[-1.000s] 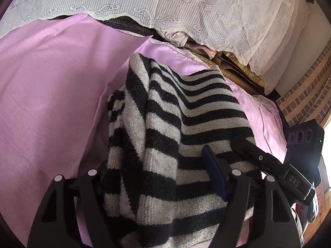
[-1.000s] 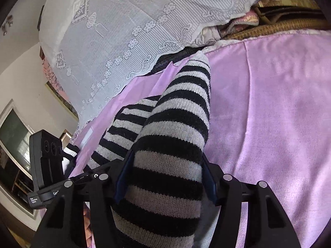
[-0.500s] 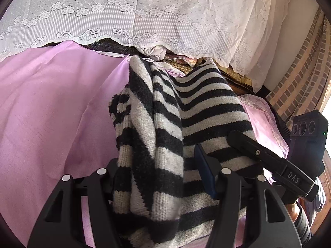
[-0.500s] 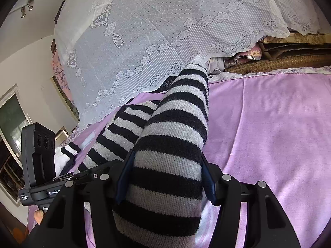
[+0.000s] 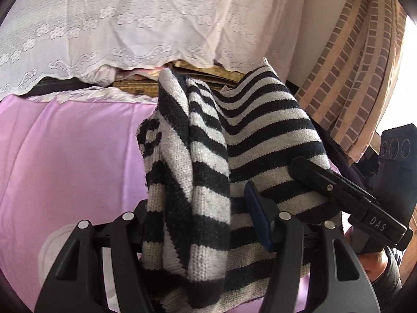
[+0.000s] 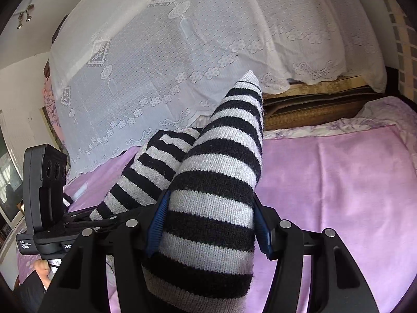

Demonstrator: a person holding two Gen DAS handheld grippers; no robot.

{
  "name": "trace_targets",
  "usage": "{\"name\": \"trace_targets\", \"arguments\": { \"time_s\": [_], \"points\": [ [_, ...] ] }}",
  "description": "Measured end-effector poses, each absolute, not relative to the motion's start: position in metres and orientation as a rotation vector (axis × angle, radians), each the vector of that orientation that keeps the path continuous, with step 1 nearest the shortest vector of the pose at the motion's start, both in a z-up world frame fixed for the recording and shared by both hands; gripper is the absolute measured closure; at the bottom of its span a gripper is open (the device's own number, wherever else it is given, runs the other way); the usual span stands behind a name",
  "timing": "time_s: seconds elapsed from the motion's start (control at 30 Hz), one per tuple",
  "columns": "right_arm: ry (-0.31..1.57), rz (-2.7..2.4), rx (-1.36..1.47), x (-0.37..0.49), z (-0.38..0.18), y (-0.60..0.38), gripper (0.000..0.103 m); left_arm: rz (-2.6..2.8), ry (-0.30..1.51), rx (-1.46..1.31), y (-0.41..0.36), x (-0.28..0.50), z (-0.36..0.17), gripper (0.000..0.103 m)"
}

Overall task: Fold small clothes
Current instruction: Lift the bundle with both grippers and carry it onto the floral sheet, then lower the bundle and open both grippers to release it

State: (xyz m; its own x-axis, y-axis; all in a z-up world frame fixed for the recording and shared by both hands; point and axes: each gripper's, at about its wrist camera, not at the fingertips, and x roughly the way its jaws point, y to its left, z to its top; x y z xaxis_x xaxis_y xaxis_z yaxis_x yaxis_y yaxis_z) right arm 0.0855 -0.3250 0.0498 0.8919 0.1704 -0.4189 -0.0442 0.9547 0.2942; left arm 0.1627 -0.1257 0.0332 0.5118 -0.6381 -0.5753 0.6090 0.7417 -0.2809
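Left wrist view: striped sweater point(image 5: 208, 161) bunched before white lace cover point(image 5: 130, 26), pink sheet point(image 5: 65, 156).

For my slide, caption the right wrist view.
Right gripper clamps a black-and-white striped knit garment above the pink bedsheet.

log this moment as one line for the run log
left gripper: shut on striped sweater | right gripper: shut on striped sweater | sweater: bunched, held between both over pink sheet | fold: not laid flat
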Motion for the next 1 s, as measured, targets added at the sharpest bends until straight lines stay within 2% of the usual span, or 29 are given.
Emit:
{"name": "trace_targets", "arguments": {
  "time_s": [0.23,0.5,0.7,0.83,0.93,1.0],
  "points": [
    [0.388,-0.024,0.31,0.068,0.069,-0.441,0.044,-0.838,0.667,0.065,-0.262,0.164,0.061,0.046],
    [0.334,-0.176,0.323,0.058,0.068,-0.548,0.044,-0.891,0.645,0.101,-0.39,0.167,0.06,0.045],
    [0.339,-0.292,0.333,0.053,0.032,-0.604,0.044,-0.836,0.601,0.19,-0.466,0.159,0.027,0.046],
    [0.491,-0.435,0.408,0.07,-0.019,-0.642,0.045,-0.774,0.69,0.292,-0.503,0.159,-0.031,0.05],
    [0.519,-0.443,0.548,0.07,-0.039,-0.662,0.043,-0.76,0.675,0.263,-0.499,0.156,-0.044,0.04],
    [0.531,-0.454,0.553,0.07,-0.038,-0.661,0.043,-0.729,0.719,0.222,-0.493,0.164,-0.045,0.024]
  ]
}}
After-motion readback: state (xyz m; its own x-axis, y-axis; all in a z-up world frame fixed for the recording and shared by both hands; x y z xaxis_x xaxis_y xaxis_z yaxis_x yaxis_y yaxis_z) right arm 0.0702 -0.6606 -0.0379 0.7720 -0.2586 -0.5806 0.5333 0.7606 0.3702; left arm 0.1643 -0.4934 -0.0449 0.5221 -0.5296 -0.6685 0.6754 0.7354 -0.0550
